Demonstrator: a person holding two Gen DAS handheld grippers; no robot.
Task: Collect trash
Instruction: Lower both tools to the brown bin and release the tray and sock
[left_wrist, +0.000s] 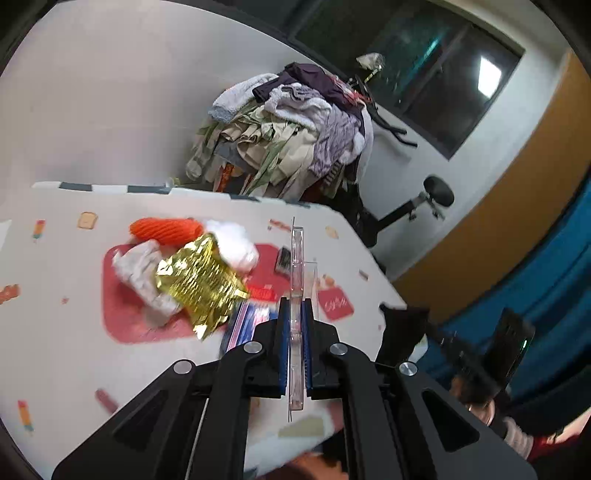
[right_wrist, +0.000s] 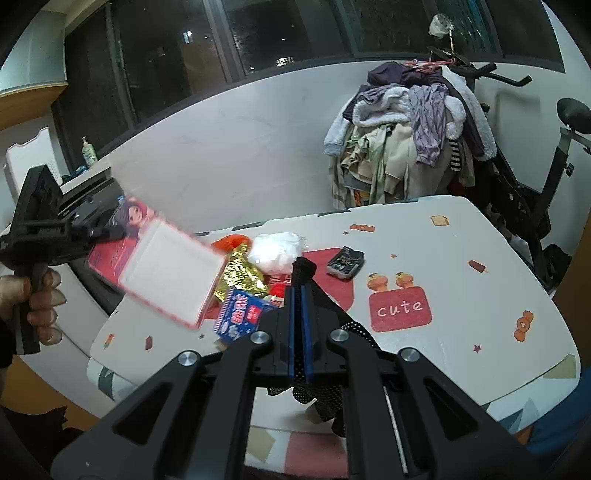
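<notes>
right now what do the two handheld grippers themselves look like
Both the left gripper and right gripper are matte black, angular frames with silver round bolts at the linkage pivots. Their jaws carry blue pads. The left gripper also shows a black pistol-style handle in the right wrist view.

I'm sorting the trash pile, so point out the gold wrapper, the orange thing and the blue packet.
gold wrapper (left_wrist: 201, 280), left wrist view, middle of the crinkled foil.
orange thing (left_wrist: 164, 229), left wrist view, middle of its ribbed body.
blue packet (right_wrist: 240, 317), right wrist view, its printed front.
</notes>
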